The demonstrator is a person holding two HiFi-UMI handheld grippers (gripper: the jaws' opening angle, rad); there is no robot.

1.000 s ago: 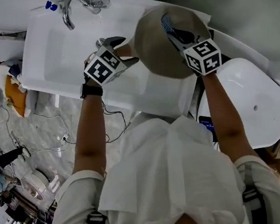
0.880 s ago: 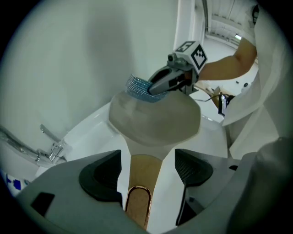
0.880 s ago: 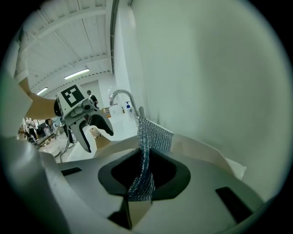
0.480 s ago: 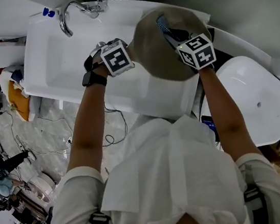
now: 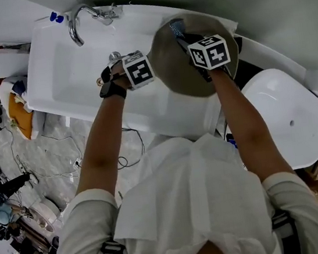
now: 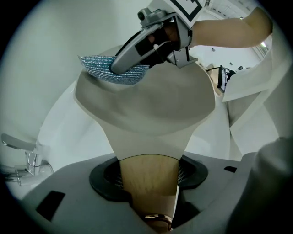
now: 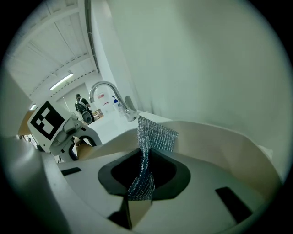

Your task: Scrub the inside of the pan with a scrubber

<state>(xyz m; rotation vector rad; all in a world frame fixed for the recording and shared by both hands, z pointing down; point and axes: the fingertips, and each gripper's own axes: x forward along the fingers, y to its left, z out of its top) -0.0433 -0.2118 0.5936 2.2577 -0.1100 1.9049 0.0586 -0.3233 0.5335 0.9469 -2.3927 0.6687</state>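
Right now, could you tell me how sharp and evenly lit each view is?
Head view: sharp, with wide-angle bending; the white sink is bright, the pan duller. Left gripper view: fisheye, black corners, the scrubber crisp, the pan's handle softer up close. Right gripper view: black corners too, even soft light, no glare.

No word, brand name or number could be read in any view. The only printed signs were black-and-white square code markers, which carried no letters. In the head view one marker faced up on the left cube [image 5: 138, 70] of the left gripper [image 6: 149, 183], at about twelve o'clock. Others stood on the right cube [image 5: 210, 51] of the right gripper [image 7: 142, 176], at about one o'clock. In the right gripper view the left cube's marker showed at nine o'clock. In the left gripper view a slice of the right cube's marker showed just past twelve o'clock. A bottle [image 7: 118, 104] beside the tap [image 7: 104, 83], toward ten o'clock, bore a label too small to read.
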